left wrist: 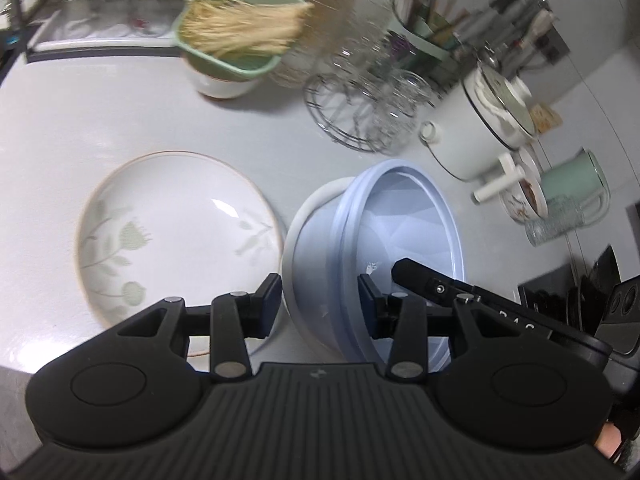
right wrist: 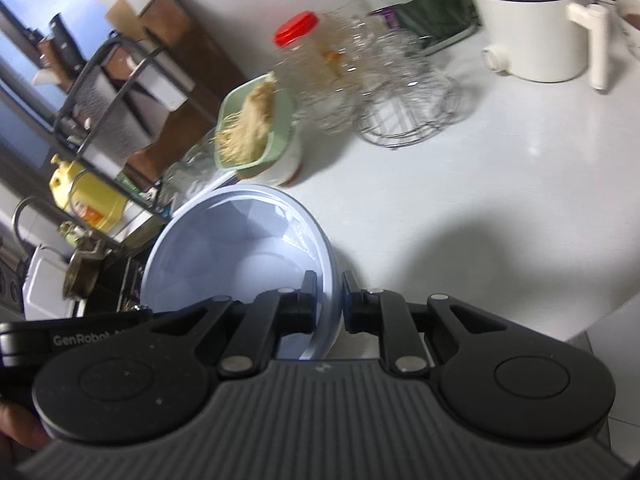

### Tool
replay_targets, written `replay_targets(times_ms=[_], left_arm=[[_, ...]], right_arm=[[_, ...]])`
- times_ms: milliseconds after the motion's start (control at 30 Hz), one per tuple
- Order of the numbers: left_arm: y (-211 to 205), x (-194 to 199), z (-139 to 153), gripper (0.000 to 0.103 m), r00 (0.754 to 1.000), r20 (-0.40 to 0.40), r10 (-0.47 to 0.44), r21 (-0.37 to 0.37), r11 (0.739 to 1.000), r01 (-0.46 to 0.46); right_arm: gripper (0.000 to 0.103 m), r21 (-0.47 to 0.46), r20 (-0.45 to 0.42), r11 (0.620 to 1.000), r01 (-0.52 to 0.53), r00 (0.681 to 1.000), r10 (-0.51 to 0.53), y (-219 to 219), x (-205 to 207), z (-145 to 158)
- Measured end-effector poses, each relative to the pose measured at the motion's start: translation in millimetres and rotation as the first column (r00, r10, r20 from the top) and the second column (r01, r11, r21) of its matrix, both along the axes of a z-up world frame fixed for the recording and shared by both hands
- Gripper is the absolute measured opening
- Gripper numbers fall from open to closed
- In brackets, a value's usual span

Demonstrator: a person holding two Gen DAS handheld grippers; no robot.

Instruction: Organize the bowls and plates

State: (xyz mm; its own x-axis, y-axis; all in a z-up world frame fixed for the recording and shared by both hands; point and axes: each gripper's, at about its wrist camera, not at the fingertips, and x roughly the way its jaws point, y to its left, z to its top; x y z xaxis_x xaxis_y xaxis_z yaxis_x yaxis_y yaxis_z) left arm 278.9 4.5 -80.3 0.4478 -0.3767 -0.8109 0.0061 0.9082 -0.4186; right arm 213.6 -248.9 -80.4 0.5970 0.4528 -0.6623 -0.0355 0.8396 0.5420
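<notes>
The right hand-held gripper (right wrist: 329,304) is narrowed onto the rim of the pale blue plastic bowl (right wrist: 240,248), one pad inside the wall and one outside, so it holds the bowl tilted with its mouth turned towards the camera. In the left wrist view the same blue bowl (left wrist: 400,232) stands tipped at about 2 o'clock from the left hand-held gripper (left wrist: 320,300), and the right tool's black finger shows reaching in over its lower rim at 3 o'clock. The left hand-held gripper is wide, its pads well apart with the bowl's outer wall between them; I cannot tell whether either pad touches it.

At 10 o'clock from the left tool lies the white floral plate (left wrist: 176,232), flat on the white surface (left wrist: 60,128), just beside the bowl. A paler rim seems to sit around the blue bowl's outside, perhaps a second bowl nested under it; the blur leaves that unsure.

The step looks like shifting the bowl to a stacking place. To do it well, keep the rim pinch deep, since a thin plastic lip can slip, and bring the bowl level before setting it down. Steer clear of the wire glass rack (left wrist: 360,120) and the green basket (left wrist: 236,28) at 12 o'clock.
</notes>
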Motion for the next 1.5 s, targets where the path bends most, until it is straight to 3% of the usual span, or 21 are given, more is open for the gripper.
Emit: replay_targets(times_ms=[233, 567, 1167, 1500], left_arm=[[40, 1, -9, 0.046, 0.996, -0.022, 0.088, -0.009, 0.996, -0.089], [83, 23, -36, 0.046, 0.988, -0.089, 0.13, -0.025, 0.991, -0.132], [101, 55, -89, 0.046, 0.974, -0.217, 0.058, -0.052, 0.996, -0.071], [100, 60, -85, 0.047, 0.979, -0.202, 0.022, -0.034, 0.999, -0.03]], right_arm=[[0.016, -0.007, -0.019, 0.995, -0.095, 0.995, 0.095, 40, 18, -5], [0.017, -0.047, -0.079, 0.986, -0.159, 0.985, 0.155, 89, 47, -19], [0.017, -0.097, -0.225, 0.985, -0.14, 0.967, 0.115, 110, 70, -54], [0.017, -0.119, -0.225, 0.981, -0.151, 0.967, 0.122, 116, 71, -53]])
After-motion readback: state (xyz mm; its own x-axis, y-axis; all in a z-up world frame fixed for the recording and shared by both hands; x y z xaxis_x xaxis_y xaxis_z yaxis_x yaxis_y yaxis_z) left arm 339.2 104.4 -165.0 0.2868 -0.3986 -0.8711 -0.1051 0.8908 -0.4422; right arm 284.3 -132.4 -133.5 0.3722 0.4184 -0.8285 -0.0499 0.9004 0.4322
